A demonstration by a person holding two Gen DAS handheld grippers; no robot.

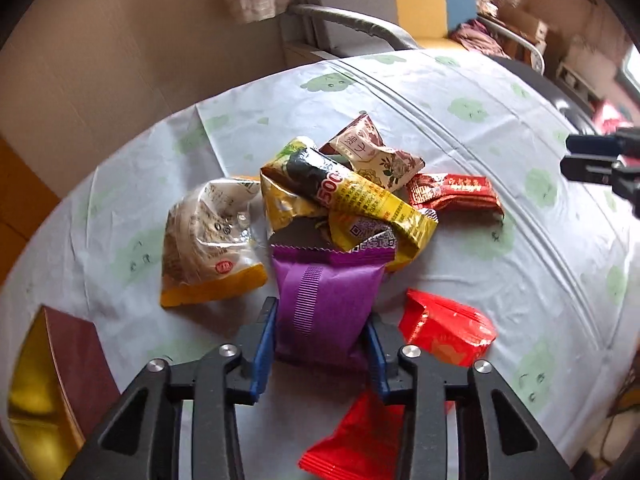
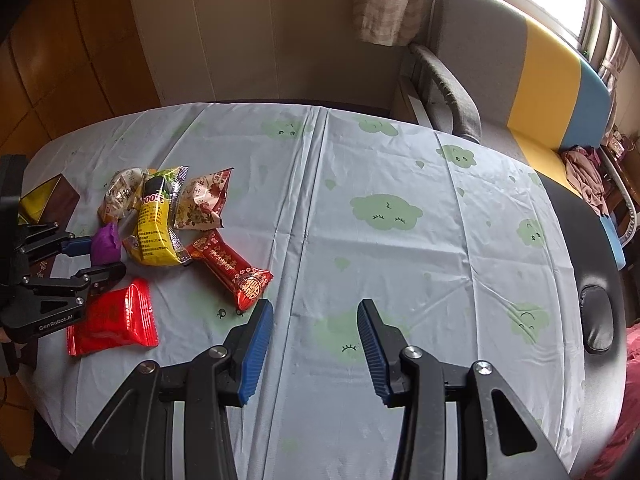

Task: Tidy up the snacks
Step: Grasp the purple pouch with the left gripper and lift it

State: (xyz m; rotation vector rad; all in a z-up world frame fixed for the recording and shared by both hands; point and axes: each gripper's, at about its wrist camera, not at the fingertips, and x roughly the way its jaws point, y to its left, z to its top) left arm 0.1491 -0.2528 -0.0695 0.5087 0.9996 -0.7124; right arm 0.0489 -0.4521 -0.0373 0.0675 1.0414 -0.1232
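My left gripper (image 1: 322, 320) is shut on a purple snack packet (image 1: 326, 300) and holds it just above the table; it also shows in the right wrist view (image 2: 107, 245). Behind it lies a heap: a clear-and-orange packet (image 1: 208, 240), a yellow packet (image 1: 344, 204), a floral packet (image 1: 372, 152) and a dark red packet (image 1: 452, 194). Two bright red packets (image 1: 444, 326) (image 1: 356, 440) lie near the left gripper. My right gripper (image 2: 316, 312) is open and empty over the bare cloth, right of the heap (image 2: 160, 220).
A gold and maroon box (image 1: 52, 376) sits at the table's left edge. The table wears a pale cloth with green clouds (image 2: 384, 208). A grey, yellow and blue sofa (image 2: 540, 72) stands behind it. A black padded edge (image 2: 592, 280) runs along the right.
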